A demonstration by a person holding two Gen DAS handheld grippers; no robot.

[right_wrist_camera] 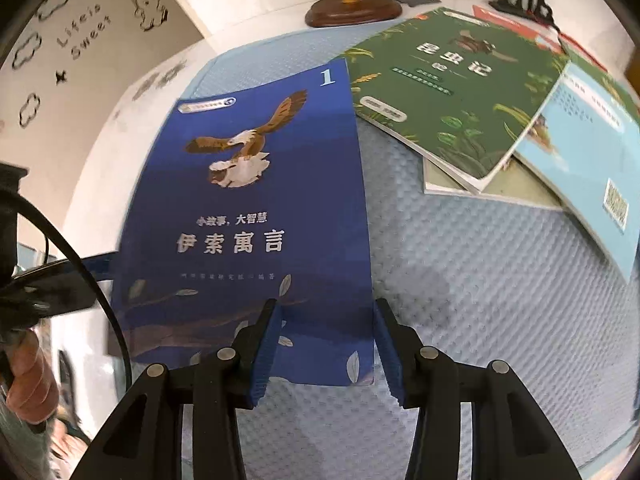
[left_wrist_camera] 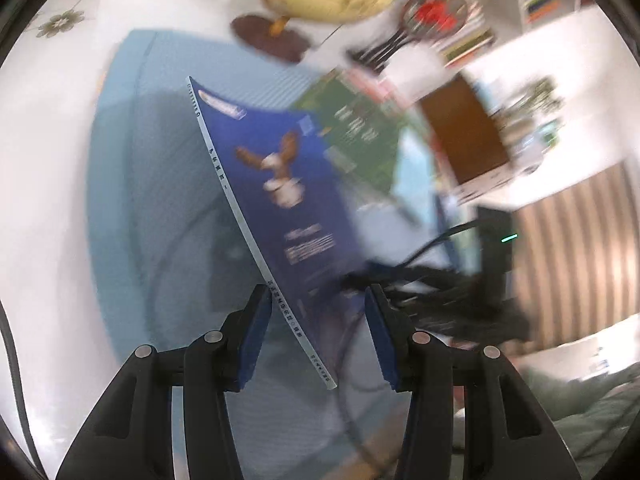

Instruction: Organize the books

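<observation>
A dark blue book (right_wrist_camera: 248, 208) with an eagle on its cover is raised and tilted over the light blue mat (right_wrist_camera: 480, 300), casting a shadow. Its lower right corner lies between the fingers of my right gripper (right_wrist_camera: 326, 308), whose pads stand apart and do not press it. One blue finger (right_wrist_camera: 98, 260) of my left gripper reaches the book's left edge. In the blurred left wrist view the blue book (left_wrist_camera: 280, 184) shows its white spine, which runs between the fingers of my left gripper (left_wrist_camera: 318, 292), close to the left pad. Those jaws stand wide of it.
A green book (right_wrist_camera: 452, 92) lies on a beige one (right_wrist_camera: 512, 188) at the mat's far right, with a pale blue book (right_wrist_camera: 580, 152) beside them. A globe's wooden base (right_wrist_camera: 354, 10) stands behind the mat. A hand (right_wrist_camera: 28, 380) shows at lower left.
</observation>
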